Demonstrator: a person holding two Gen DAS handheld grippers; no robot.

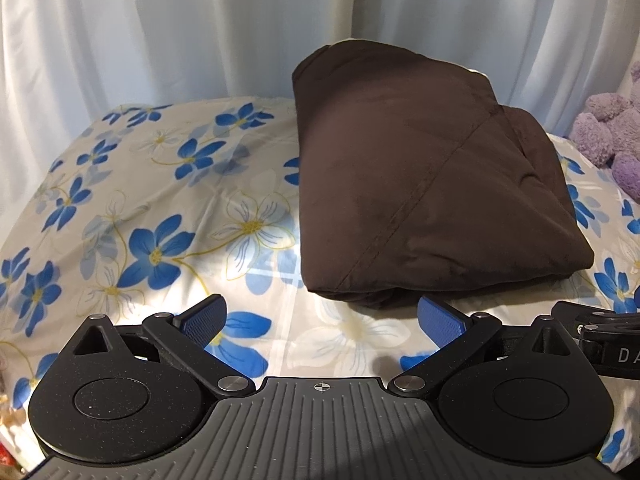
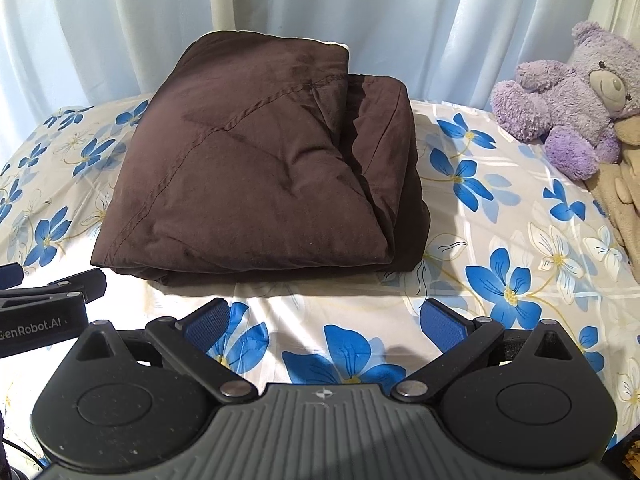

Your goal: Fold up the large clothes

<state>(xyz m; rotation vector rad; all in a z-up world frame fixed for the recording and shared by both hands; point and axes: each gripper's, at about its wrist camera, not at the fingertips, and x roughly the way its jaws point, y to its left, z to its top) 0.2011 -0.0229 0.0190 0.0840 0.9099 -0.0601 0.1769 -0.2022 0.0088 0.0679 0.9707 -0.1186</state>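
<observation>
A dark brown padded garment [image 1: 416, 184] lies folded into a thick bundle on the floral bed sheet [image 1: 160, 208]. In the right wrist view the same brown garment [image 2: 260, 168] sits ahead of centre, with a stitched seam across its top. My left gripper [image 1: 320, 320] is open just short of the bundle's near edge, blue pads empty. Likewise my right gripper [image 2: 326, 320] stands open and holds nothing, a short way in front of the bundle. Each gripper shows at the edge of the other's view.
A purple teddy bear [image 2: 576, 96] and a beige plush toy [image 2: 624, 200] lie at the bed's right side. White curtains [image 2: 320, 8] hang behind the bed. Bare sheet [image 2: 500, 240] spreads around the bundle.
</observation>
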